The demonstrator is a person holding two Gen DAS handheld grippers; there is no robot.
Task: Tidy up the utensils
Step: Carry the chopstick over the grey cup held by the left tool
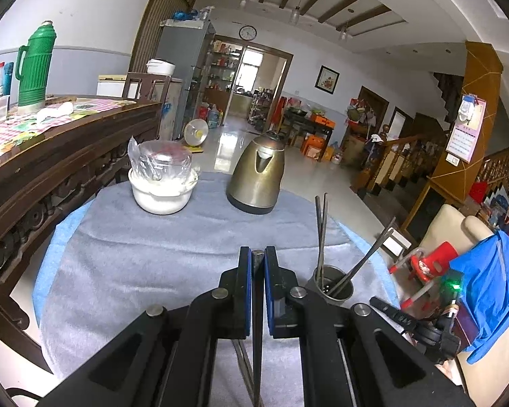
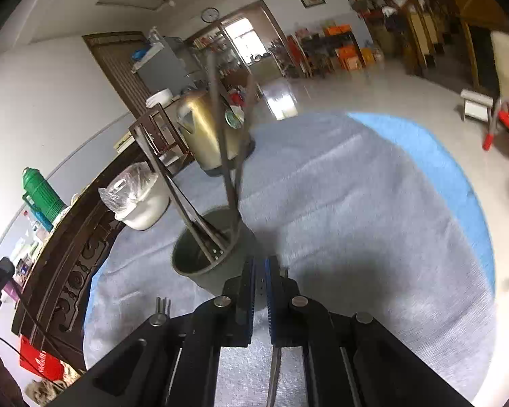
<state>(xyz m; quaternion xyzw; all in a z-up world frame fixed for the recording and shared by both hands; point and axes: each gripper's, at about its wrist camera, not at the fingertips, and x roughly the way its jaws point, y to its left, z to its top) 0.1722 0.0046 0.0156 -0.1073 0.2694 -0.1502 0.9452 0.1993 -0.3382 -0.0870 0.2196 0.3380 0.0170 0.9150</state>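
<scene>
Left wrist view: thin, stiff, slippery chopsticks [image 1: 257, 305] are clenched mid-shaft in left tongs [image 1: 258, 261]; right tongs [image 2: 259, 271] likewise clamped on a chopstick [image 2: 275, 373].

Bare cloth [image 1: 146, 271] ahead; kettle [image 1: 256, 173], bowl [image 1: 161, 190] (bagged) and cup [image 1: 332, 283] obstruct.

You are viewing a grey cloth over blue table covering [image 1: 146, 254], a brass-toned metal kettle [image 1: 257, 173], a green ribbed thermos flask [image 1: 34, 68] and a red-and-white checked tablecloth [image 1: 6, 135].
</scene>
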